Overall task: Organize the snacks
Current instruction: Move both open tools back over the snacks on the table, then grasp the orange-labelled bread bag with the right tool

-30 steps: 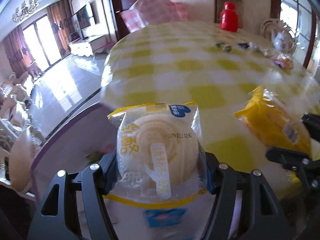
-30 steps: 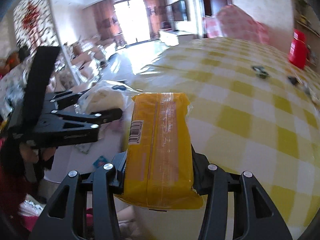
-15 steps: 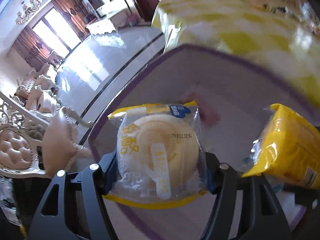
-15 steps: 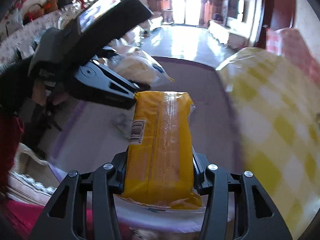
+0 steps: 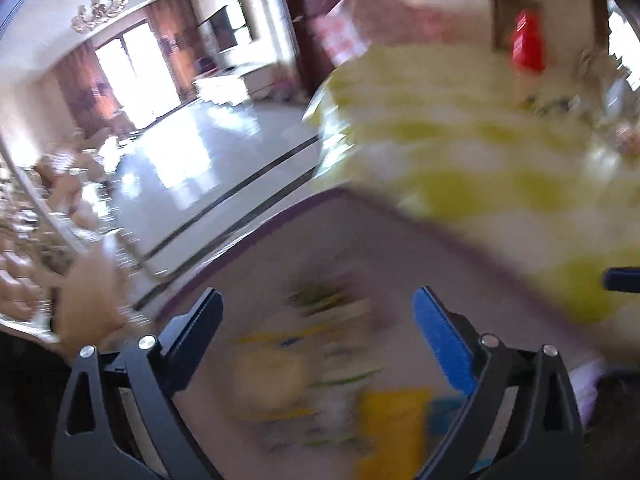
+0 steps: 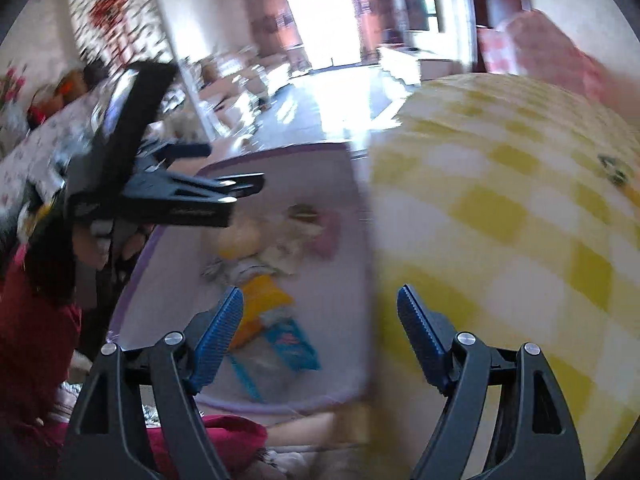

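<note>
Both grippers hang over the purple-rimmed bin (image 6: 352, 240), which sits right beside the table with the yellow checked cloth (image 6: 520, 220). The left gripper (image 5: 318, 312) has just been opening its jaws, and nothing is between them. The right gripper (image 6: 320, 304) has just been opening too, and it is empty as well.

The snacks lie down inside the bin. The round bun in its clear wrapper (image 6: 240, 238) is near the far side of the bin. The yellow packet (image 6: 262, 304) lies nearer, on top of a blue and white packet (image 6: 286, 340). Both pictures are blurry, so small things are hard to tell.

What could go wrong? The two grippers are close together above the bin, so they could bump each other if they pull away fast. A finger could also catch the bin rim and tip it. More little snacks (image 6: 612, 170) wait far across the table from the bin, and a quick reach might knock them.

Past the bin there is a shiny floor (image 5: 224, 168), a bright window (image 6: 320, 20) and a TV (image 6: 420, 10). A red bottle (image 5: 528, 42) stands at the far end of the table.
</note>
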### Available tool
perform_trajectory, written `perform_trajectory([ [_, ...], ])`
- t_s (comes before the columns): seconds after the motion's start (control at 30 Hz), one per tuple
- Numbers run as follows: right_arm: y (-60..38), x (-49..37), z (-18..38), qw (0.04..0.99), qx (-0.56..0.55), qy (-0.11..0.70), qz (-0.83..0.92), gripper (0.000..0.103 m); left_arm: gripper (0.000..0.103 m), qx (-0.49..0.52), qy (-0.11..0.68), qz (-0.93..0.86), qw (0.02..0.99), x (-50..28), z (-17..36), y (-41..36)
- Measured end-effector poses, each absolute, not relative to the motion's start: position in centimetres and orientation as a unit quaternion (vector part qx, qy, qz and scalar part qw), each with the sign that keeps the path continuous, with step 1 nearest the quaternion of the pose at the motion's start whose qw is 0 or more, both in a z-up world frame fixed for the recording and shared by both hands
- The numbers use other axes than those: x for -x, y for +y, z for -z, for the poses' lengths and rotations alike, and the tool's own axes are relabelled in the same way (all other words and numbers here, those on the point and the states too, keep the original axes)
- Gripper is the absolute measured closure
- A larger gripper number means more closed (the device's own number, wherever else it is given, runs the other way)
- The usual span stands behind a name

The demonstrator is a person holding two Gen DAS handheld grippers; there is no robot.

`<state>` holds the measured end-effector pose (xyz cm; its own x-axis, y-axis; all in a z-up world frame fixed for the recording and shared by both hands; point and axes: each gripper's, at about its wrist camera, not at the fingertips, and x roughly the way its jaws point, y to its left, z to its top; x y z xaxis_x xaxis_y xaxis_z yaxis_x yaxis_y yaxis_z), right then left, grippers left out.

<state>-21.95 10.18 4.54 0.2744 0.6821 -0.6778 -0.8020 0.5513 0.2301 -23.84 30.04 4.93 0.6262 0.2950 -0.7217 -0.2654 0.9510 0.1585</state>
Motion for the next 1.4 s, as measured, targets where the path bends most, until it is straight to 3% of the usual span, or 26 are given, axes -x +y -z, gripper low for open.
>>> perform_trajectory([
  [0.3, -1.9, 15.4, -5.8, 0.873, -0.007, 0.374, -0.311, 0.016, 0.002, 0.025, 0.369, 0.009, 0.929, 14.9, -7.7, 16.9],
  [0.67, -19.9, 9.3, -4.1, 0.91, -0.114, 0.382, -0.115, 0.016, 0.002, 0.093, 0.399, 0.102, 0.907, 1.3, -3.8, 0.0],
  [1.07, -31.1, -4.9, -2.0, 0.902, -0.116, 0.413, 0.045, 0.016, 0.002, 0.223, 0.364, 0.118, 0.896, -9.2, -3.2, -6.7],
  [1.4, -31.9, -16.8, -0.8, 0.898, -0.04, 0.438, 0.028, 0.016, 0.002, 0.219, 0.355, 0.147, 0.897, -10.6, -2.9, -7.0],
])
